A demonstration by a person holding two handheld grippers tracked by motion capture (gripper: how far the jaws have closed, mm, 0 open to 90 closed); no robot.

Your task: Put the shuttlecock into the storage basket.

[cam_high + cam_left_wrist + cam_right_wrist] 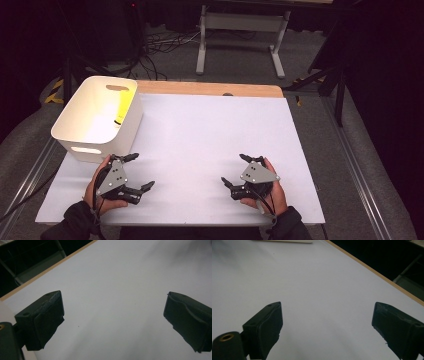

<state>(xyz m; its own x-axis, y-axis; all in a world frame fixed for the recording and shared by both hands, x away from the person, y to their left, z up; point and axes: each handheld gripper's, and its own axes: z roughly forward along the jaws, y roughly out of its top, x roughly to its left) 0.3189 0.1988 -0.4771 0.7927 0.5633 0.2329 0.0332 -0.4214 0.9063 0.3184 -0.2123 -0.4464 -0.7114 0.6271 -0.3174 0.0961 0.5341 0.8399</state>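
Hidden: bin contents washed out, yellow item unclear.
Left gripper: jaws wide, empty, just below the bin at left.
Right gripper: jaws wide, empty, lower right on table.

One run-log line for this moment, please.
left gripper: open, empty | right gripper: open, empty | white bin: far left, untouched
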